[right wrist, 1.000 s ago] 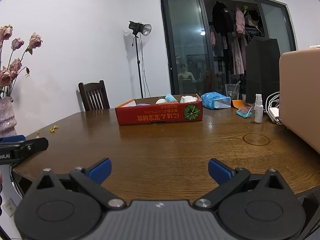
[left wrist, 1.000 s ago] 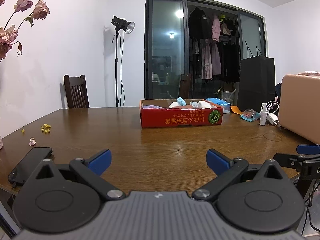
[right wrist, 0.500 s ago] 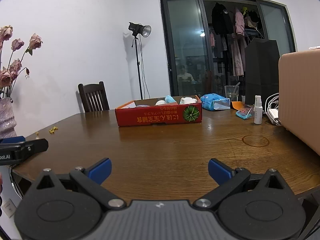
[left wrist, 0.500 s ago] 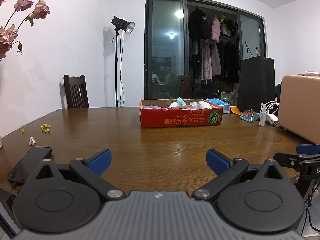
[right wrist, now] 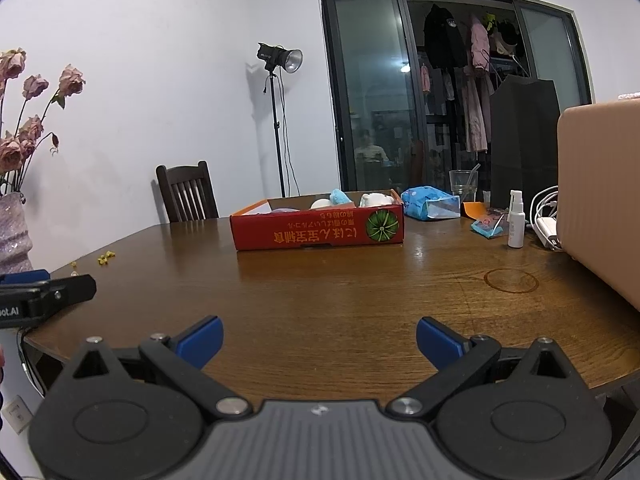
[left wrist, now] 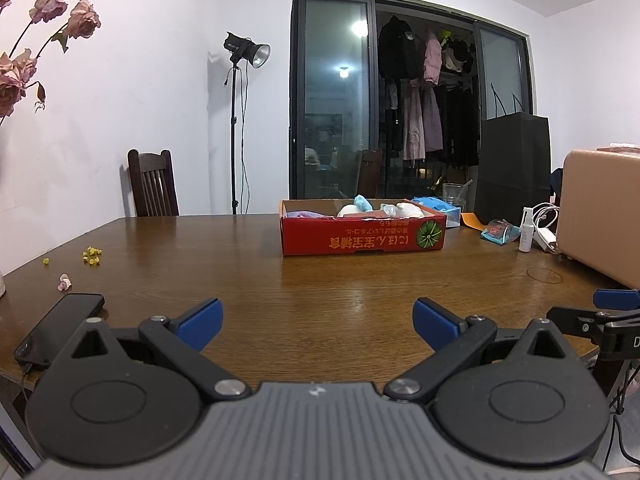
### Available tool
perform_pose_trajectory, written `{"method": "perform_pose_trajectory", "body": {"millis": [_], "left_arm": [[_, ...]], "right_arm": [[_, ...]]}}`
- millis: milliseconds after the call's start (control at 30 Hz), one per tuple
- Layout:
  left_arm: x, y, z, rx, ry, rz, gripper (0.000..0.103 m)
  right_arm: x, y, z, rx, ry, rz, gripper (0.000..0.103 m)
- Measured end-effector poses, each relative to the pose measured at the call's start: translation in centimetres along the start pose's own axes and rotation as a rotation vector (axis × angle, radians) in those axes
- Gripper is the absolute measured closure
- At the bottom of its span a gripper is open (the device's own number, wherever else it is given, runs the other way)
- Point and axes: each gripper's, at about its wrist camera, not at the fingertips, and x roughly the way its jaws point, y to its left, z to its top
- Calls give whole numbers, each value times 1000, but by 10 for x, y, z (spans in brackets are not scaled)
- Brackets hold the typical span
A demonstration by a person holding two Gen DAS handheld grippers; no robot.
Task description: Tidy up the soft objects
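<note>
A red cardboard box (left wrist: 362, 236) (right wrist: 316, 230) stands in the middle of the brown wooden table (left wrist: 320, 292), far from both grippers. Inside it lie white and light-blue soft toys (left wrist: 376, 209) (right wrist: 354, 199) and something pale purple (left wrist: 302, 214). My left gripper (left wrist: 316, 316) hovers open over the table's near edge, holding nothing. Over the same edge further right, my right gripper (right wrist: 319, 336) is open and empty as well. Each gripper shows in the other's view: the right one (left wrist: 600, 316) at the right edge, the left one (right wrist: 40, 296) at the left edge.
A black phone (left wrist: 60, 320) lies at the near left, with yellow bits (left wrist: 91, 255) and a pink petal beyond it. A large tan box (right wrist: 600, 196), a spray bottle (right wrist: 516, 220), cables, blue packets (right wrist: 430, 202) and a glass crowd the right side. A vase of roses (right wrist: 12, 228) stands left.
</note>
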Motion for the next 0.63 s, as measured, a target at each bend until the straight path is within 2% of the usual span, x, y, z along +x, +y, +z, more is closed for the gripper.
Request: {"method": "perform_pose_trajectory", "body": {"millis": [633], "left_arm": [[-2,1,0,-19,-17,-5,0]], "right_arm": [[-2,1,-2,-5,-5,5,0]]}}
